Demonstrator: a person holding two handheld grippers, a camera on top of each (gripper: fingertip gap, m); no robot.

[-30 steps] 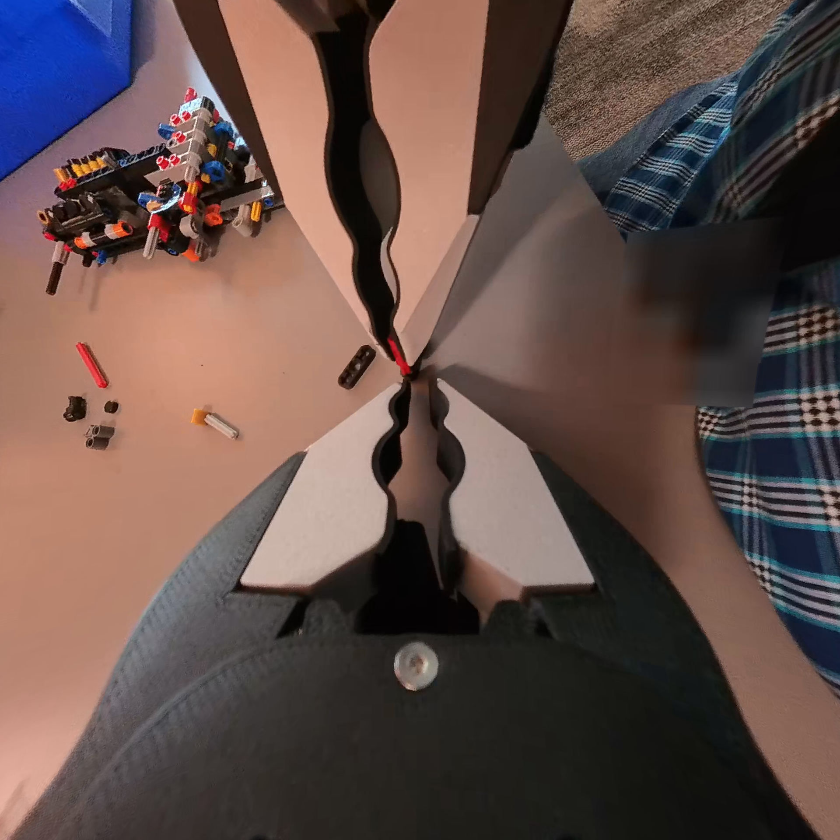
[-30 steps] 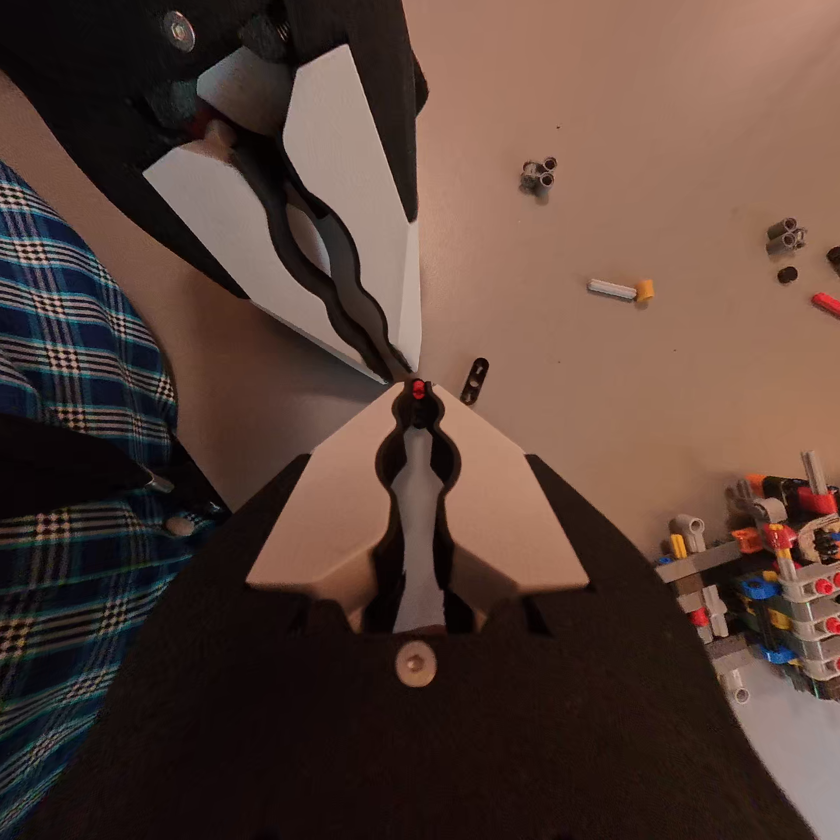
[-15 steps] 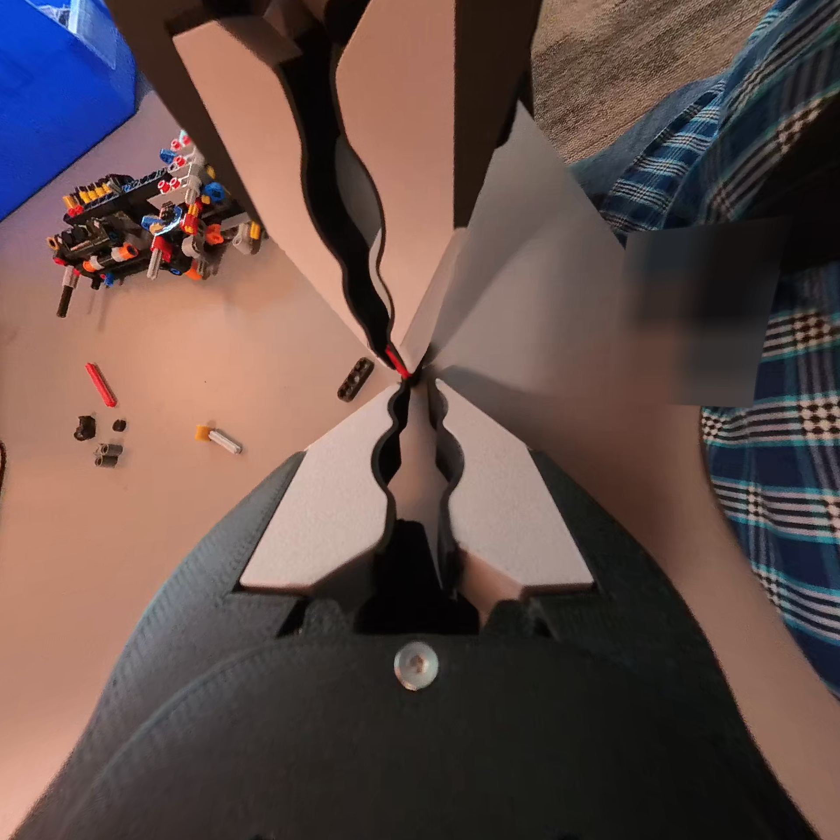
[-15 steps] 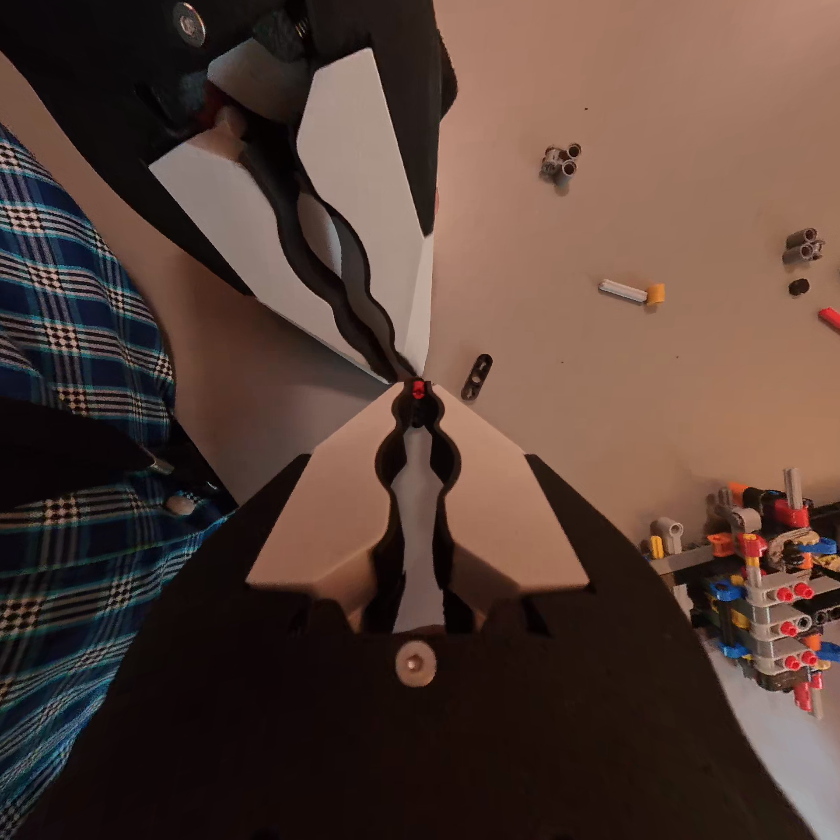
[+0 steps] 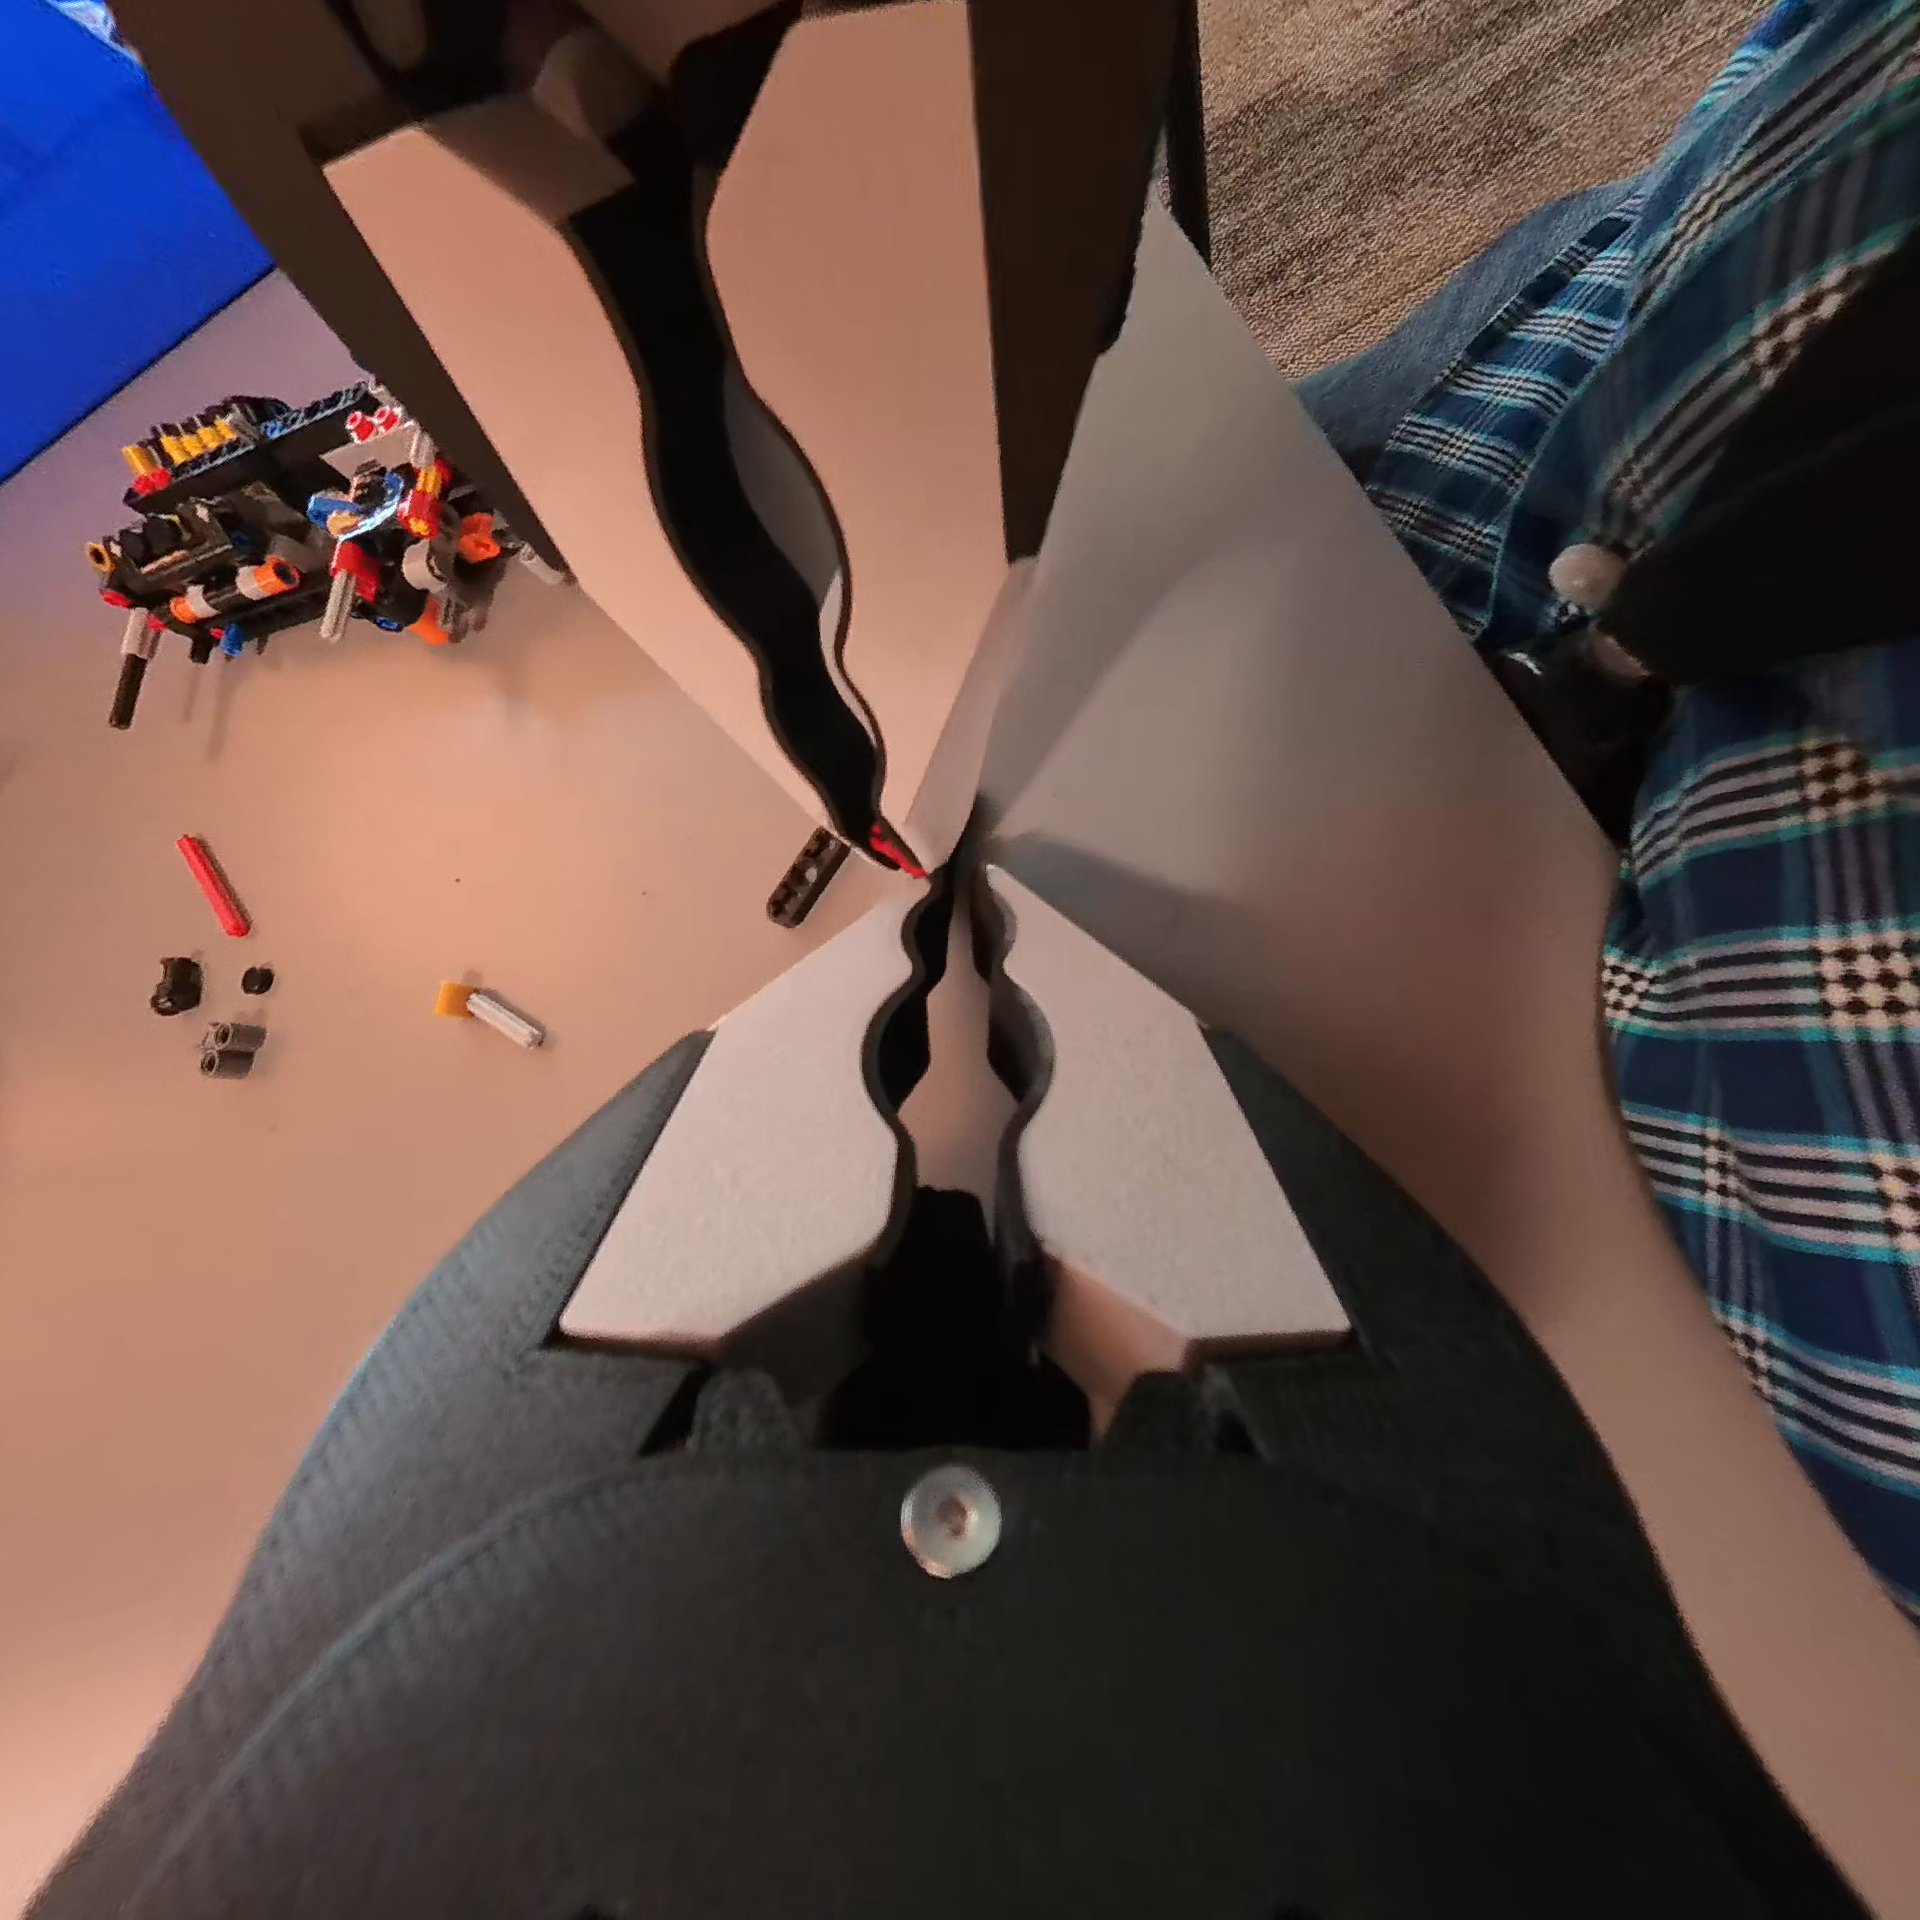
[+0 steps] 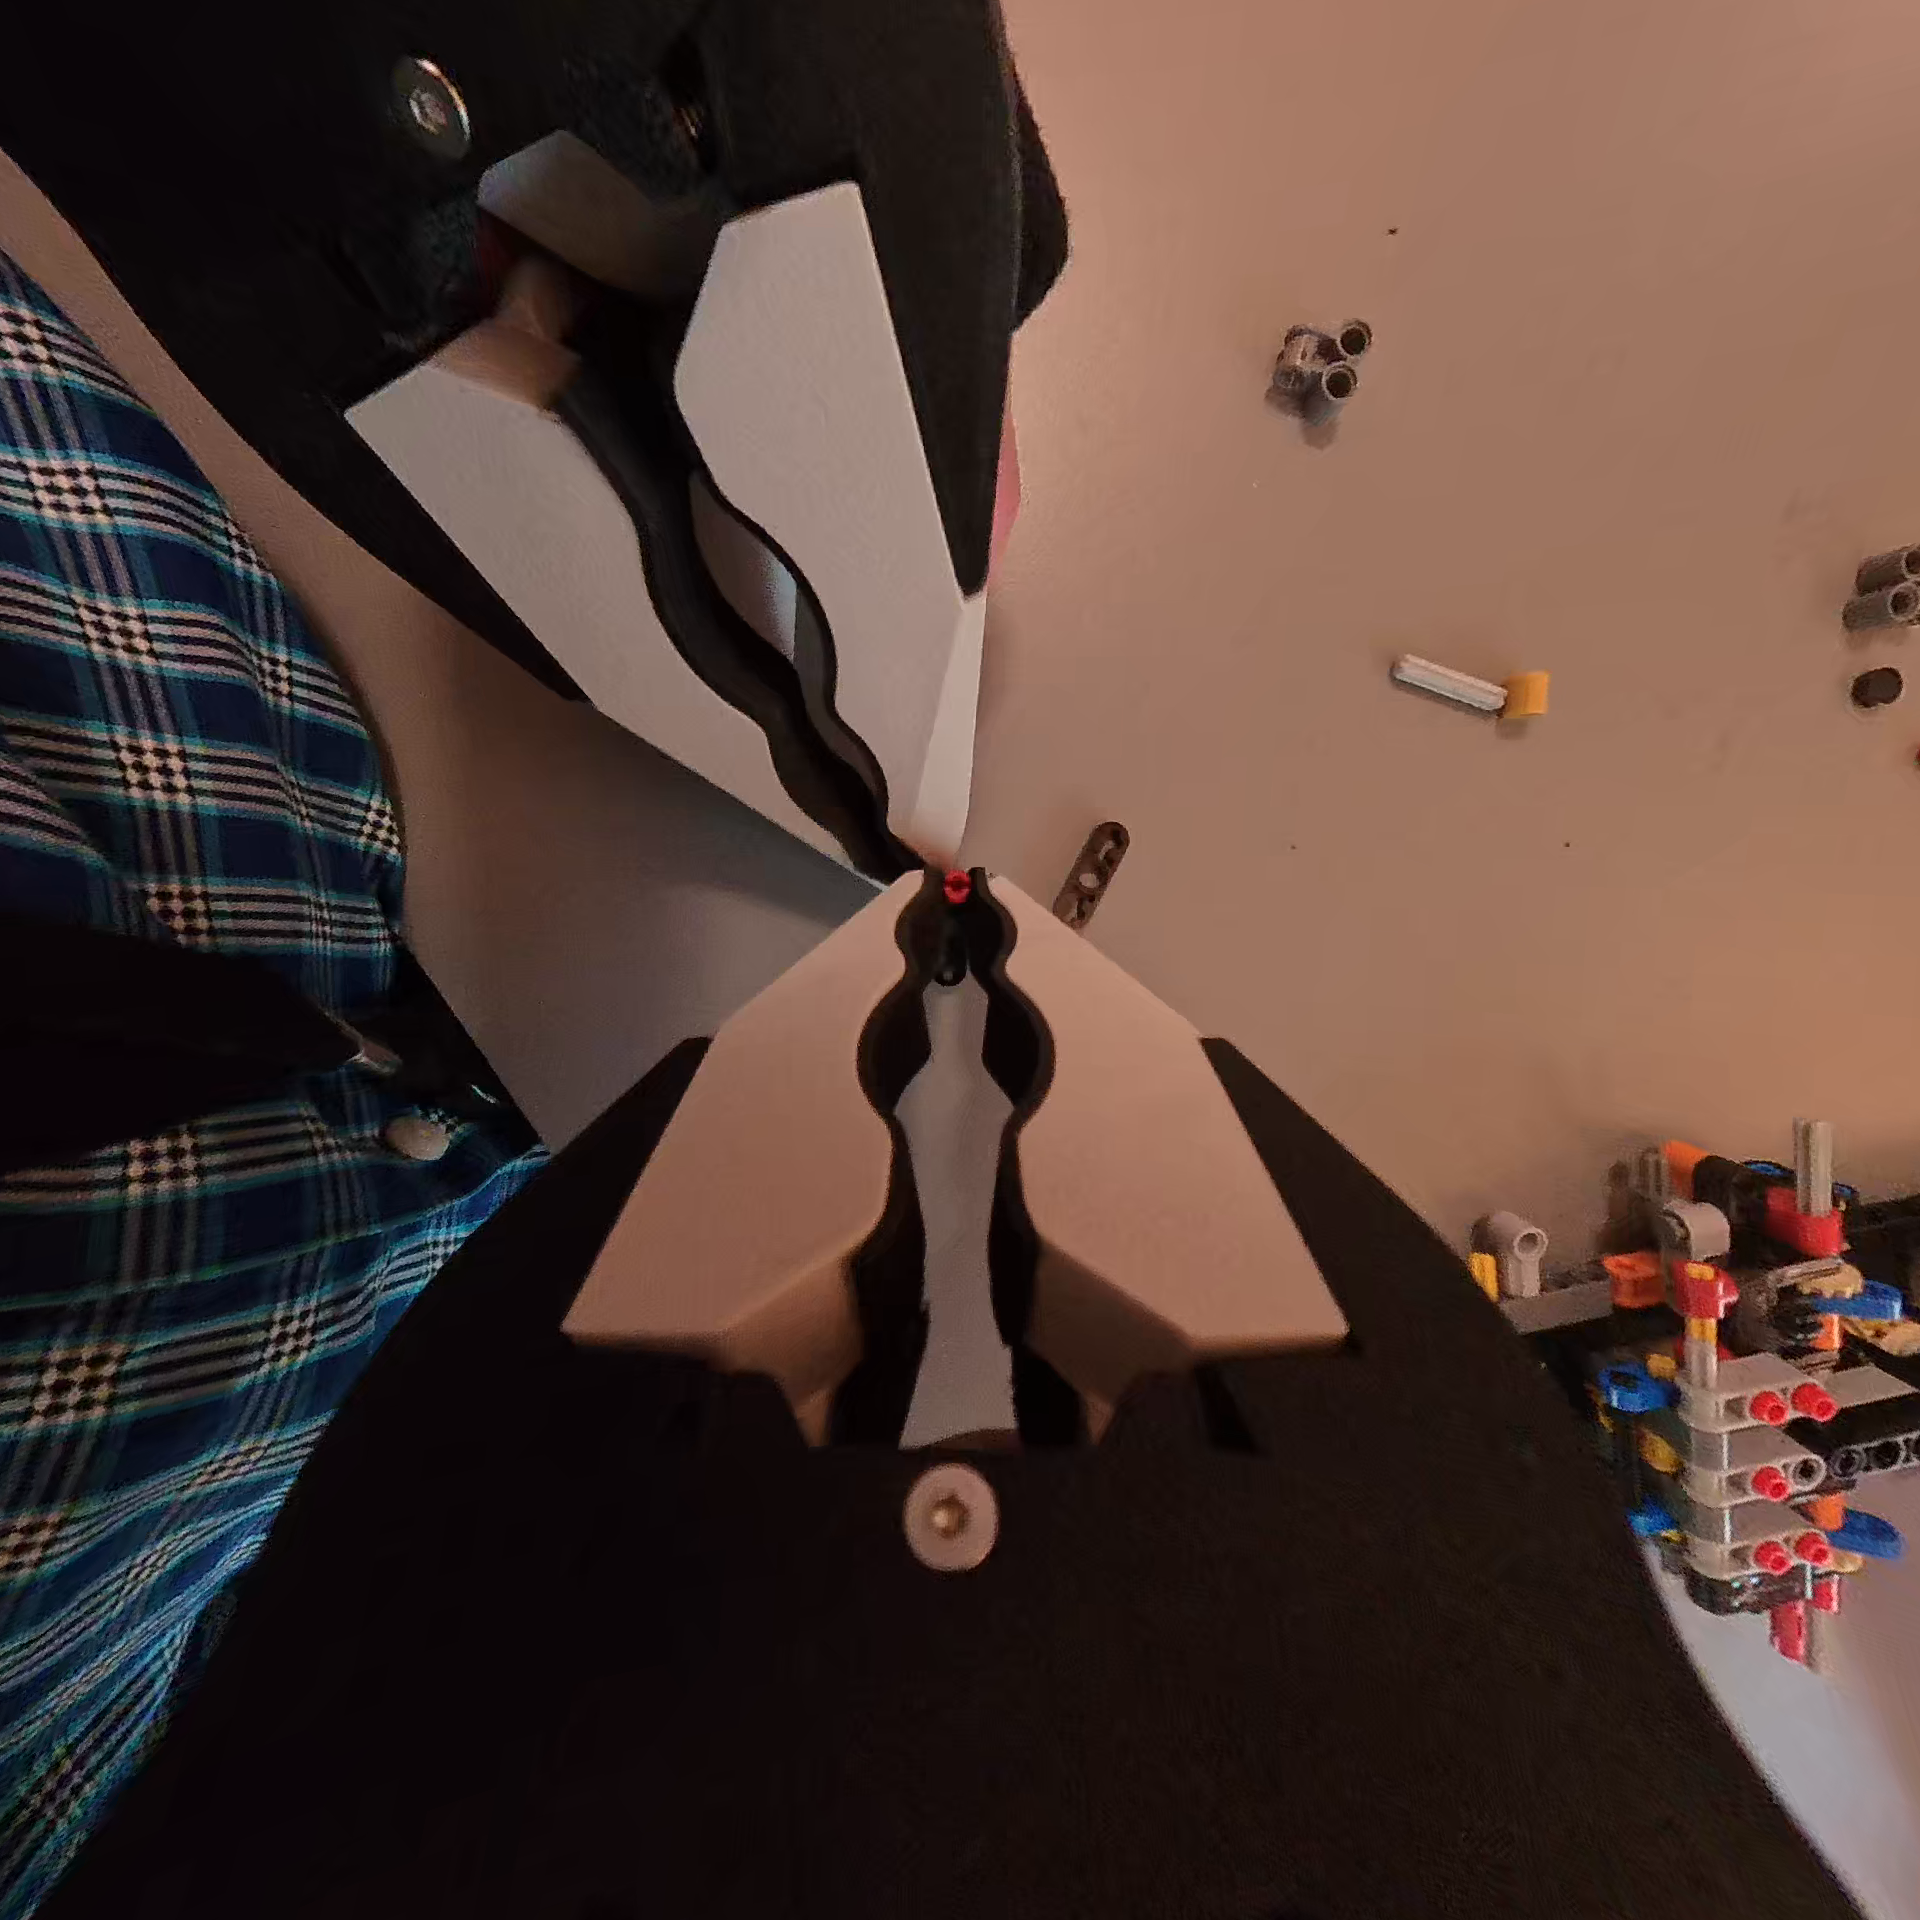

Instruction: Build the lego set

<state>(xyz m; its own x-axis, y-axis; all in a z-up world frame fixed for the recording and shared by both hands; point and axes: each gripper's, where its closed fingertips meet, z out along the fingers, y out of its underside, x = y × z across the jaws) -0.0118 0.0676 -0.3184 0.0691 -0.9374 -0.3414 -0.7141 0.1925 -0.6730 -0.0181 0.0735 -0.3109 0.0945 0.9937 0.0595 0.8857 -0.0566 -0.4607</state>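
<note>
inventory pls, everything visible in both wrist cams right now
lego build: 1, black and grey with red, blue and orange bits, far end of table
red axle: 1, loose on table near build
black beam: 1, with holes, on table just past the fingertips
grey axle with yellow end: 1, loose mid-table
grey connectors: 2 clusters, loose
small black pieces: 2, beside one grey cluster
red pin: 1, pinched at right gripper's tips
blue bin: 1, table corner
table: 1, tan
right gripper: shut on pin
left gripper: nearly closed, tip to tip with right; grip unclear
person: plaid shirt, blue
</note>
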